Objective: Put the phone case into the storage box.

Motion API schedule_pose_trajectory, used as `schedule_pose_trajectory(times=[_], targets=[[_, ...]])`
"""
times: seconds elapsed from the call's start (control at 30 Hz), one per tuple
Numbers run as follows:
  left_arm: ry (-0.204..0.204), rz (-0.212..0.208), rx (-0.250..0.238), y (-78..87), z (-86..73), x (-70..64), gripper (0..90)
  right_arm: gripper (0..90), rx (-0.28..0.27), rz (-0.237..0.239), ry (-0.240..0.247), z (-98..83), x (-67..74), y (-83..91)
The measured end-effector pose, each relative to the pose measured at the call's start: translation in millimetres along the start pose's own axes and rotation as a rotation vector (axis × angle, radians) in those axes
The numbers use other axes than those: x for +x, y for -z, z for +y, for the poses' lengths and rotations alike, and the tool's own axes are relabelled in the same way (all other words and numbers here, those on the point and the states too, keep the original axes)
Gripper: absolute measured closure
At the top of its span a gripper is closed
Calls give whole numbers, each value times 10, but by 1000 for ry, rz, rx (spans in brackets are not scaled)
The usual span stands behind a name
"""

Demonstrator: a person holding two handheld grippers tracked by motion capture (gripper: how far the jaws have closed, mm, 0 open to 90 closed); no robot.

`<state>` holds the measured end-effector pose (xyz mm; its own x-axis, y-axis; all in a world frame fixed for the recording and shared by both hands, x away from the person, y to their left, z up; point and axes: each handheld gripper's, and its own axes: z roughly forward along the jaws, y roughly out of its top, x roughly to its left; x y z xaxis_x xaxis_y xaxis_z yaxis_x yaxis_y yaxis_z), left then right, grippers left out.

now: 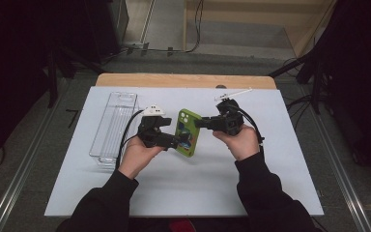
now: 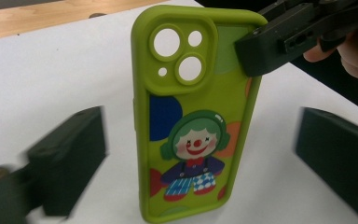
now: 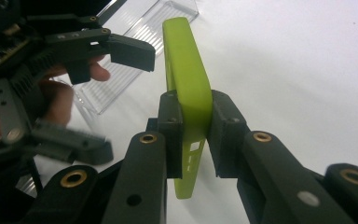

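Observation:
A lime-green phone case (image 1: 187, 131) with a clown picture and camera cut-outs on its back (image 2: 191, 121) is held between both hands over the white sheet. My right gripper (image 3: 196, 121) is shut on the case's side edge near the camera end, with both pads pressed on it. That gripper also shows at the case's upper corner (image 2: 256, 51). My left gripper (image 2: 203, 158) stands open, one jaw on each side of the case's lower half and clear of it. In the high view the left gripper (image 1: 179, 141) sits left of the case and the right gripper (image 1: 199, 123) right of it.
A long clear plastic tray (image 1: 113, 123) lies on the white sheet (image 1: 183, 188) left of the left hand. The sheet covers a wooden table whose far edge (image 1: 183, 79) shows. Dark stands and cables ring the table.

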<state>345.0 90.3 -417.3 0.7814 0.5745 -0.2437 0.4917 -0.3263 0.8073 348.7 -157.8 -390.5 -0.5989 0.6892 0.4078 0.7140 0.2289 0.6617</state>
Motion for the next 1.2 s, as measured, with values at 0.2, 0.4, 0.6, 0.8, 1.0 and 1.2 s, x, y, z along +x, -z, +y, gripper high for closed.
schedule_pose_trajectory(times=[0.2,0.4,0.6,0.8,1.0,1.2], targets=[[-10,48,-10,-31,-21,-18,0,747,3,11,-2,21,28,-24],[-41,75,14,-90,-42,-60,0,747,-10,22,2,29,45,-30],[-52,95,19,-126,-55,-83,0,747,0,22,4,27,84,-56],[-33,103,11,-136,-60,-81,0,746,11,28,7,15,118,-94],[-7,102,32,-179,-77,-87,0,747,16,38,10,5,146,-136],[-25,141,29,-212,-89,-111,0,746,21,44,8,2,160,-162]])
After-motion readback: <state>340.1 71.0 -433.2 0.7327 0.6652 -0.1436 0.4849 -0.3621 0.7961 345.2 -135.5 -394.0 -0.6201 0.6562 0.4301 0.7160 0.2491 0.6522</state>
